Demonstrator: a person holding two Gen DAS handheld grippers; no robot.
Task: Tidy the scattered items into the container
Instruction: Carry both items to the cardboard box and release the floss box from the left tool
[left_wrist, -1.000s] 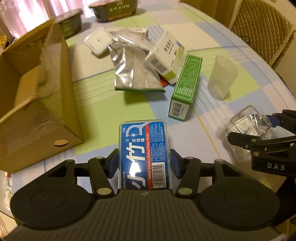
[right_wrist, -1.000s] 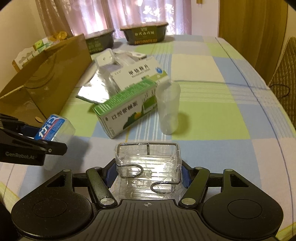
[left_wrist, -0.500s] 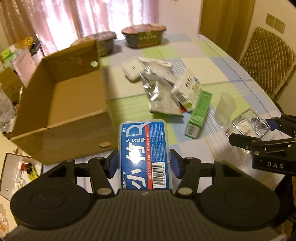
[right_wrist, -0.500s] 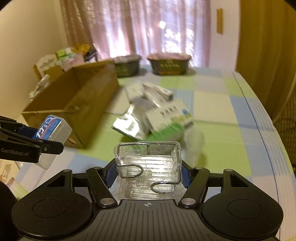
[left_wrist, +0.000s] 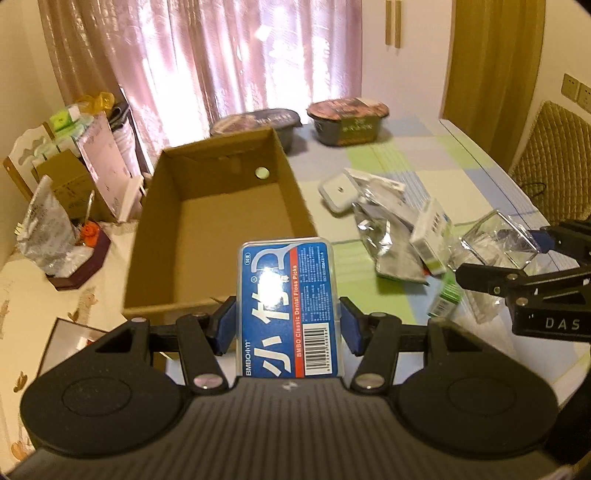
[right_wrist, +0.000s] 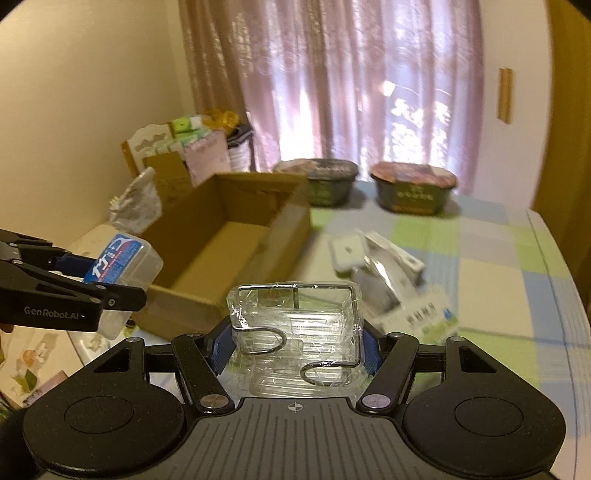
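Left wrist view: your left claw (left_wrist: 288, 325) is gripping the floss box (left_wrist: 289, 306) by its long sides, holding it upright just before the near wall of the open cardboard box (left_wrist: 218, 225). The cardboard box is sitting at the left edge of the desk (left_wrist: 424, 173); its floor is showing bare. Letting go here is risking a drop short of the near wall, onto the desk or off its edge.

Right wrist view: your right claw (right_wrist: 295, 349) is clenching the clear case (right_wrist: 295, 332), a see-through container with wire clips, to the right of the cardboard box (right_wrist: 229, 251). The left claw (right_wrist: 110, 291) is appearing at the left, near that box's corner. The silver pouch (right_wrist: 380, 288) and the white pill box (right_wrist: 424, 317) are lying on the desk beyond. Both claws are heading for one opening, so they may be colliding there; the smooth case may be slipping.
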